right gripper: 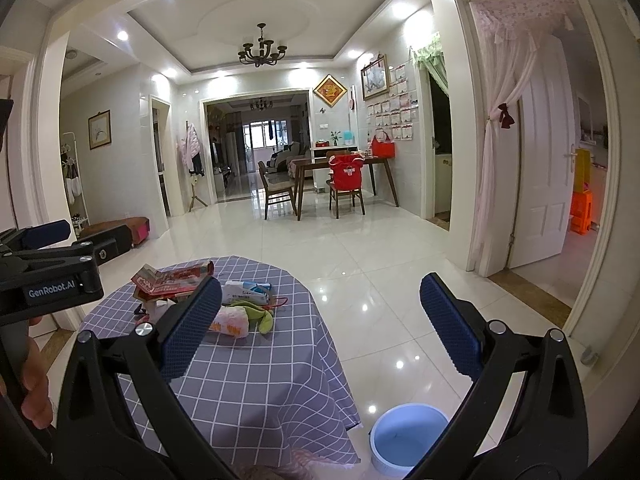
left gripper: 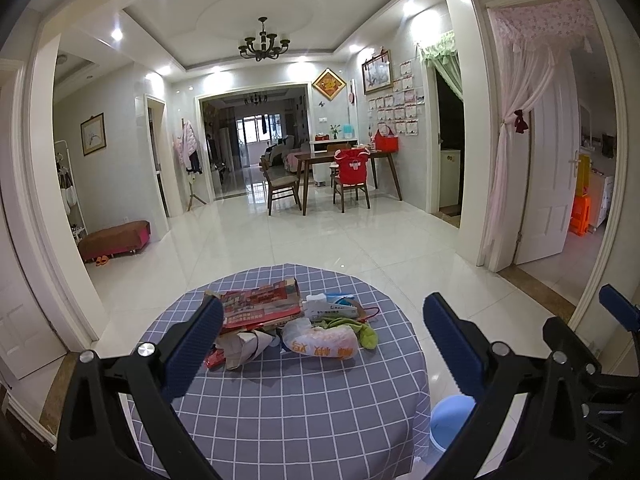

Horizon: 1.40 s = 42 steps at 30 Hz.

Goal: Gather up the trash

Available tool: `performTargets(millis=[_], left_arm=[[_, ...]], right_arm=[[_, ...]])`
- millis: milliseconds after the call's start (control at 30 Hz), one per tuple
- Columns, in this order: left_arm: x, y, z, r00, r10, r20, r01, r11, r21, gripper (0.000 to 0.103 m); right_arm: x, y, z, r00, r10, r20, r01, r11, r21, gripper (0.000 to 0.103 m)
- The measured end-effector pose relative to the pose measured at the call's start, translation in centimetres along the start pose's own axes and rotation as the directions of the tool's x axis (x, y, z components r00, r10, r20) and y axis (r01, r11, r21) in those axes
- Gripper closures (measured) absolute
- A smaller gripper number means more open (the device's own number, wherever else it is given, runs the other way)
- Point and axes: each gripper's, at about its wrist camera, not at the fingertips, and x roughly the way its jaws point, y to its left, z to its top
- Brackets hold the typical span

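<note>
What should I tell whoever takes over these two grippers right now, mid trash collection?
Left gripper: open, holding nothing, hovering over the near side of the round table.
Right gripper: open, holding nothing, off the table's right edge.
Trash: all in one pile on the far half of the table: red printed cardboard, crumpled paper, white plastic bag with orange print, green scrap, white and blue packet.
Blue bin: on the floor right of the table; nothing visible inside it.
Done: nothing visibly collected.
Left: every piece still needs to go from table to bin.
</note>
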Motion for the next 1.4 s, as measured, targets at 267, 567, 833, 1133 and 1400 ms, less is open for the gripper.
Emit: performTargets(millis=[267,567,833,1133,1400], left_arm=[[0.02,0.02,0.0,1.0,0.001,-0.001,-0.001,1.0,0.001,0.005],[0.05,0.03,0.1,1.0,0.0,-0.003,0.0,1.0,0.001,0.005],[0.49,0.38,0.01,1.0,0.001,-0.001,-0.001,1.0,0.007,0.005],[0.02,-0.03,-0.01,1.0,0.003,0.0,-0.003,1.0,0.004,0.005],[-0.15,0.04,-0.02,1.0,0.003,-0.007,-0.003,1.0,0.006,0.005]], right_arm=[[-0.06,0.01,0.08,1.0,0.002,0.001,-0.002,1.0,-0.001,0.006],[-0.06,0.08,0.13,1.0,0.002,0.001,-0.002,1.0,-0.001,0.006],[-0.03,0.11,0.07,1.0,0.002,0.001,-0.002,1.0,0.0,0.006],[0.03,0.5,0.14,1.0,0.007,0.005,-0.007,1.0,0.001,0.006],[-0.02,0.67,0.1,1.0,0.01,0.0,-0.01,1.0,0.002,0.006]])
